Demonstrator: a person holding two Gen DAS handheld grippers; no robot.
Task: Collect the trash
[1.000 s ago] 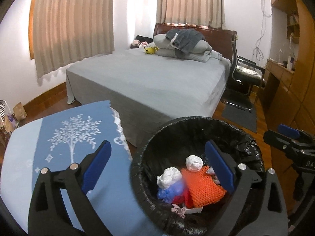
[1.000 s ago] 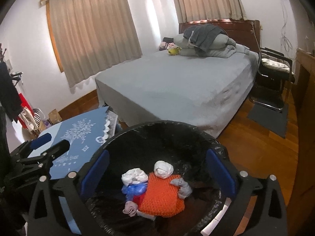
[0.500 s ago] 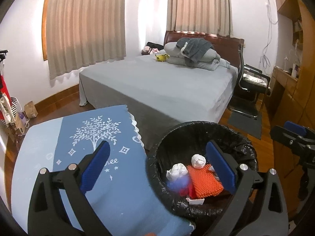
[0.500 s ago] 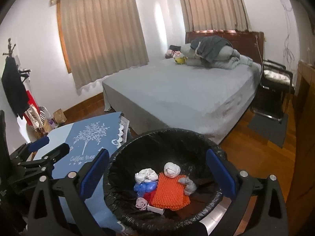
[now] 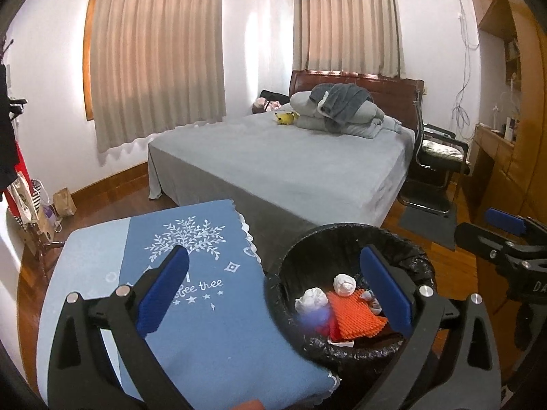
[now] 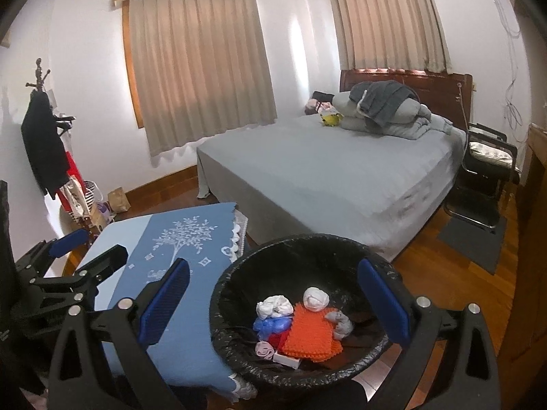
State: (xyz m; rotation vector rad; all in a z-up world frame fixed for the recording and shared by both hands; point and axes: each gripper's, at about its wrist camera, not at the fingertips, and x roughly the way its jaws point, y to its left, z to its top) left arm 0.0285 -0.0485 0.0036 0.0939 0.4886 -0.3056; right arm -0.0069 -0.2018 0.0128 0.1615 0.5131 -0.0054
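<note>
A round bin with a black liner (image 5: 307, 239) (image 6: 239, 266) stands on the floor beside the table. Inside lie an orange knobbly mat (image 5: 355, 317) (image 6: 309, 331), two white crumpled wads (image 5: 343, 283) (image 6: 316, 299), a blue bag scrap (image 6: 271, 324) and a small grey rag (image 6: 340, 323). My left gripper (image 5: 273, 290) hangs open and empty over the table edge and the bin's left rim. My right gripper (image 6: 273, 302) is open and empty above the bin. The right gripper also shows at the right edge of the left wrist view (image 5: 506, 235).
A small table with a blue tree-print cloth (image 5: 191, 273) (image 6: 177, 239) sits left of the bin. Behind are a grey bed (image 5: 290, 167), a black chair (image 5: 434, 157), a wooden desk (image 5: 492, 143), a coat stand (image 6: 44, 136) and bags on the floor (image 5: 65, 201).
Both grippers have pulled up and back from the bin, so it looks smaller and more of the table and room shows. Both stay open and empty.
</note>
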